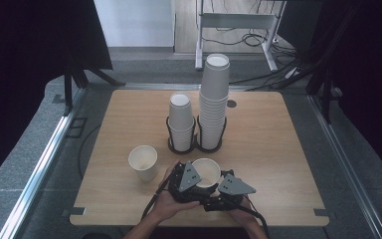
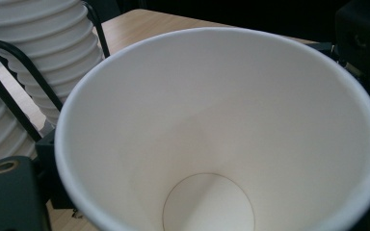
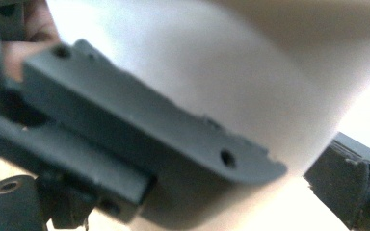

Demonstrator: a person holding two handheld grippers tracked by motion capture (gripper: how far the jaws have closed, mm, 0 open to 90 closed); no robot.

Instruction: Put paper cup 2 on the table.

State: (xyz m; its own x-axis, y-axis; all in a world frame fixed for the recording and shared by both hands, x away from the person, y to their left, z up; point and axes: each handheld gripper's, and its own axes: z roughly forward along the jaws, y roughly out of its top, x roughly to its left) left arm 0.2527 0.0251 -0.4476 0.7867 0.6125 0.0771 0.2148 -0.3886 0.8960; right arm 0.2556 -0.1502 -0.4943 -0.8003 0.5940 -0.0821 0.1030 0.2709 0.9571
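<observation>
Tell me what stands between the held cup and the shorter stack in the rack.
Nothing visible does. The paper cup sits between both claws; bare table lies between it and the shorter stack. The loose cup stands off to the left.

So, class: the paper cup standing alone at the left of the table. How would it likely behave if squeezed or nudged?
The lone paper cup looks thin-walled, so a hard squeeze would probably dent it. It stands empty and open, so it is likely very light and would slide or tip at a nudge. Its base is narrower than its rim; on its side it would probably roll in a curve.

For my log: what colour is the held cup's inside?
White, best seen in the left gripper view: cup.
</observation>
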